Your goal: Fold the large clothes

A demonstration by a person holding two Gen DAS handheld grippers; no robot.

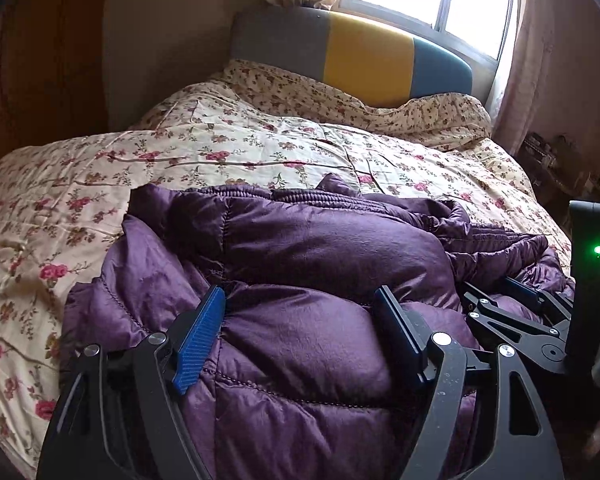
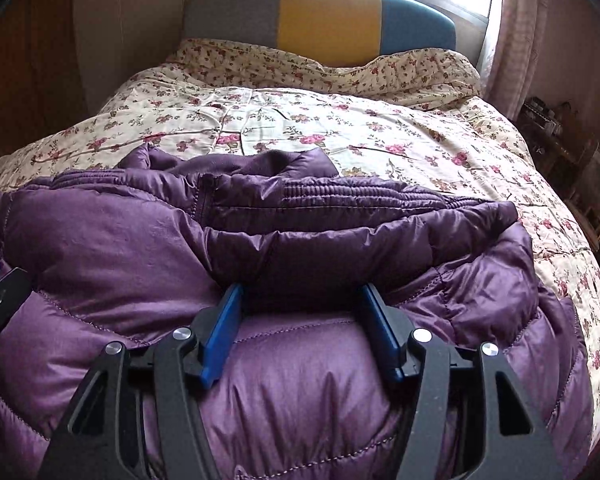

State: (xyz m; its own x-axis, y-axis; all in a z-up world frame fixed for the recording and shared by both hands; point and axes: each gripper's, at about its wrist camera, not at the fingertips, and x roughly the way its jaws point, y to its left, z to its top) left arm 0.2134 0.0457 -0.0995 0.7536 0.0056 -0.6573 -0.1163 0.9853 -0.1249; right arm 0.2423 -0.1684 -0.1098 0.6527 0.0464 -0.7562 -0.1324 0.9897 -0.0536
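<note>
Resting spread on the puffy purple jacket (image 2: 300,240), left gripper (image 1: 300,320) and right gripper (image 2: 300,320) clamp nothing; slick padding may spring back and undo the fold.

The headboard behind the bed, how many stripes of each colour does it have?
Headboard panels by colour:
Grey: 1
Yellow: 1
Blue: 1
Total: 3

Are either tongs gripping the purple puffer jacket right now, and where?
Neither grips: left tongs and right tongs stand open, straddling puffed folds of the purple quilted puffer jacket.
</note>
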